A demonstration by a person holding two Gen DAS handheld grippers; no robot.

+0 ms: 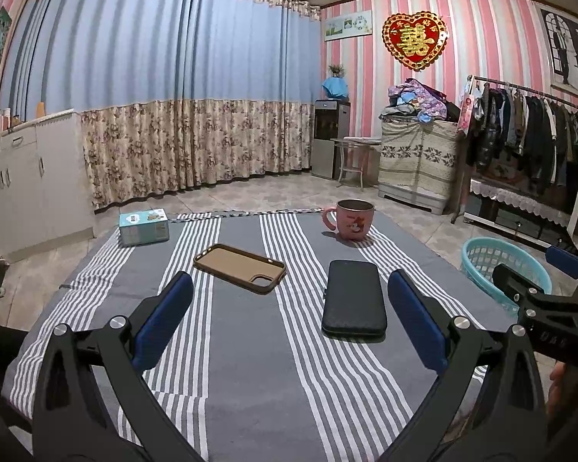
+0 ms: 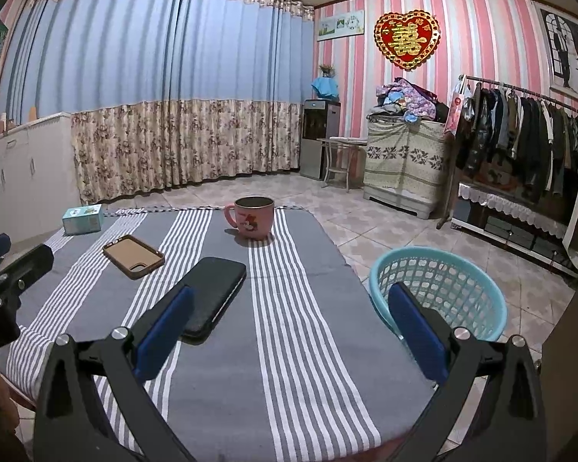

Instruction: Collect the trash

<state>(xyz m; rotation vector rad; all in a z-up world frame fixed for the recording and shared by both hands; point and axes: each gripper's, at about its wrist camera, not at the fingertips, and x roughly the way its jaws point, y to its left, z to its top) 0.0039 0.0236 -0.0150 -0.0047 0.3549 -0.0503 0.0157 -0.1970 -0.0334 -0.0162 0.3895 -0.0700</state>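
Note:
A table with a grey and white striped cloth [image 1: 242, 346] [image 2: 289, 346] holds a brown phone case [image 1: 239, 267] [image 2: 133, 256], a black phone [image 1: 353, 298] [image 2: 215, 292], a pink mug [image 1: 352, 218] [image 2: 253, 217] and a small light-blue box [image 1: 143, 226] [image 2: 83, 218]. A light-blue plastic basket [image 2: 439, 288] [image 1: 497, 265] stands on the floor right of the table. My left gripper [image 1: 289, 300] is open and empty above the near cloth. My right gripper [image 2: 291, 313] is open and empty near the table's right edge; it also shows in the left wrist view [image 1: 531, 273].
White cabinets [image 1: 23, 181] stand at the left. A clothes rack [image 2: 520, 127], a covered cabinet [image 2: 404, 161] and a water dispenser [image 2: 318, 138] line the right wall. Tiled floor [image 2: 366, 211] lies beyond the table.

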